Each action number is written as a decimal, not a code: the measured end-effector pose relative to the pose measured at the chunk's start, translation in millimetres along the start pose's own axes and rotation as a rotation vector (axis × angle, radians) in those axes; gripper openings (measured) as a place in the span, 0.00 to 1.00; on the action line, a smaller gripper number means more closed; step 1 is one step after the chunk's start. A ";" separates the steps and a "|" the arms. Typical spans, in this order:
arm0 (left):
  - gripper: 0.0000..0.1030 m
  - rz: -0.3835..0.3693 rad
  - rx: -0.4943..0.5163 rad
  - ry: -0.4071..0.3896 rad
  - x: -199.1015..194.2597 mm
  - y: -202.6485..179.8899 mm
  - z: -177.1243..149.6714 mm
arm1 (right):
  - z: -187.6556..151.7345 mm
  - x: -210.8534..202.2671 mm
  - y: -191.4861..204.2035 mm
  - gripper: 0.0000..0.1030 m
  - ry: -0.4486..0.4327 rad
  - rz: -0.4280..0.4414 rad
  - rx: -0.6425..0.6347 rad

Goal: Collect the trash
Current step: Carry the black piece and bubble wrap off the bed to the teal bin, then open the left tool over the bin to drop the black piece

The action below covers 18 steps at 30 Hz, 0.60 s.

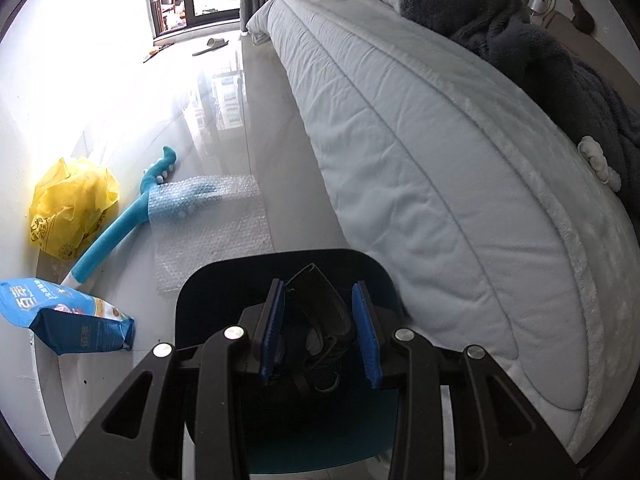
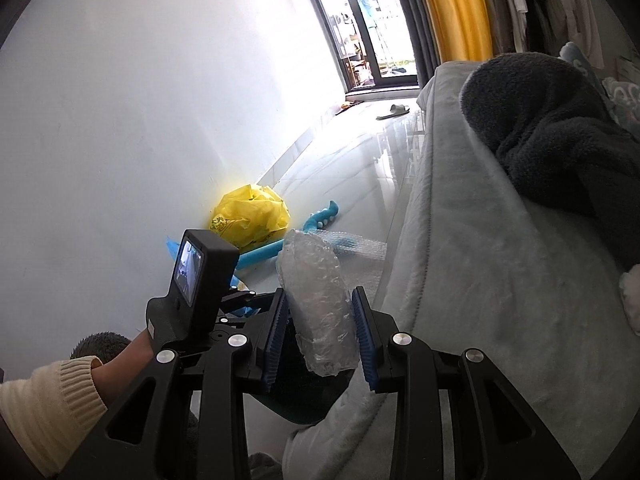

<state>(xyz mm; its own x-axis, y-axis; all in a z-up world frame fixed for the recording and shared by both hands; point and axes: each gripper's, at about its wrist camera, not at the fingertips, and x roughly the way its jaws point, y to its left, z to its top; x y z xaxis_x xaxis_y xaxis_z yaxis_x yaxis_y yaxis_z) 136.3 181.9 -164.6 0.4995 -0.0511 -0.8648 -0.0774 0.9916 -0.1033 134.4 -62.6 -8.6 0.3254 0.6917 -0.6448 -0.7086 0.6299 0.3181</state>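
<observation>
My left gripper (image 1: 319, 334) is shut on the black liner (image 1: 320, 304) of a dark trash bin (image 1: 208, 300) that stands on the floor beside the bed. My right gripper (image 2: 320, 340) is shut on a clear crumpled bubble-wrap bundle (image 2: 316, 300) and holds it above the floor, next to the left gripper's body (image 2: 200, 280). On the floor by the wall lie a yellow plastic bag (image 1: 72, 204), a blue snack packet (image 1: 68, 316), a sheet of bubble wrap (image 1: 216, 224) and a blue long-handled brush (image 1: 120, 224) partly under the sheet.
A bed with a pale quilt (image 1: 440, 160) fills the right side, with a dark fleece blanket (image 1: 520, 48) on top. A white wall (image 2: 120, 120) runs along the left. A slipper (image 1: 210, 46) lies far off by the balcony door.
</observation>
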 end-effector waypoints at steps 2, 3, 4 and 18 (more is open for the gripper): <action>0.36 -0.020 -0.023 0.044 7.9 10.3 -6.8 | 2.5 8.0 6.5 0.32 0.010 0.007 -0.009; 0.36 -0.021 -0.030 0.065 11.7 14.1 -9.9 | 2.8 11.5 8.8 0.32 0.016 0.010 -0.012; 0.36 -0.017 -0.036 0.089 16.0 18.2 -12.9 | 3.3 16.3 12.2 0.33 0.023 0.014 -0.018; 0.52 -0.051 -0.156 0.260 26.1 59.7 -40.7 | -2.4 72.8 41.2 0.32 0.138 0.021 -0.070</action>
<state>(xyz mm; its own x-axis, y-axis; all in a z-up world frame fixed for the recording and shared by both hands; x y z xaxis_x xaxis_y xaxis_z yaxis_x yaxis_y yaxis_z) 109.6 235.0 -213.4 0.2699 -0.1486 -0.9514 -0.2001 0.9578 -0.2063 127.3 12.9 -44.1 0.2244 0.6464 -0.7292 -0.7578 0.5862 0.2865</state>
